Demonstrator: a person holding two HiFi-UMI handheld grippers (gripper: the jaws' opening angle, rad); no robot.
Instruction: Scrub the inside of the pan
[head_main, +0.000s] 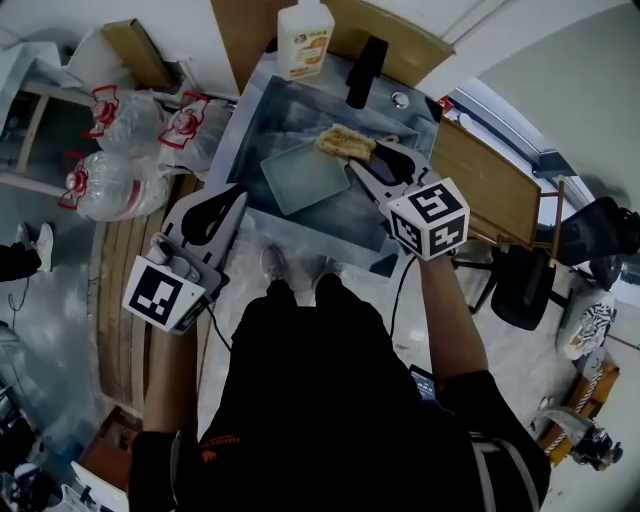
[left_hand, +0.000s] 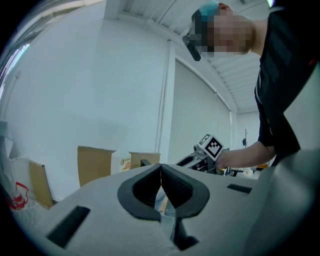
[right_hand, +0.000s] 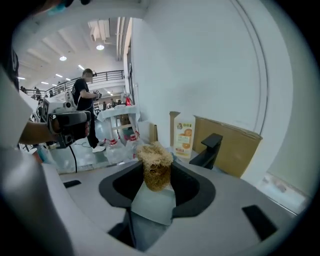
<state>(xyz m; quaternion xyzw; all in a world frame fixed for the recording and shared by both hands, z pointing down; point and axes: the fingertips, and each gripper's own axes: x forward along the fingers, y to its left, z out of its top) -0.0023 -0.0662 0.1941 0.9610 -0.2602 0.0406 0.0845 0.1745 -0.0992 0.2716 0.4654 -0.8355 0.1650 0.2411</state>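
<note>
A pale square pan (head_main: 303, 176) lies flat in the steel sink (head_main: 262, 110). My right gripper (head_main: 358, 160) hangs over the pan's far right corner, shut on a tan fibrous scrubber (head_main: 346, 142). In the right gripper view the scrubber (right_hand: 156, 167) stands pinched between the pads, with the pan (right_hand: 155, 205) below it. My left gripper (head_main: 238, 195) is at the sink's front left corner, outside the pan. Its jaws meet with nothing between them, as the left gripper view (left_hand: 160, 172) confirms. That view also catches the right gripper (left_hand: 207, 150) beyond the left jaws.
A soap bottle (head_main: 304, 38) and a black faucet (head_main: 365, 70) stand at the sink's back edge. Plastic bags with red handles (head_main: 130, 125) lie to the left. A wooden board (head_main: 490, 185) and a black chair (head_main: 530, 285) are on the right. A person (right_hand: 82, 107) stands far off.
</note>
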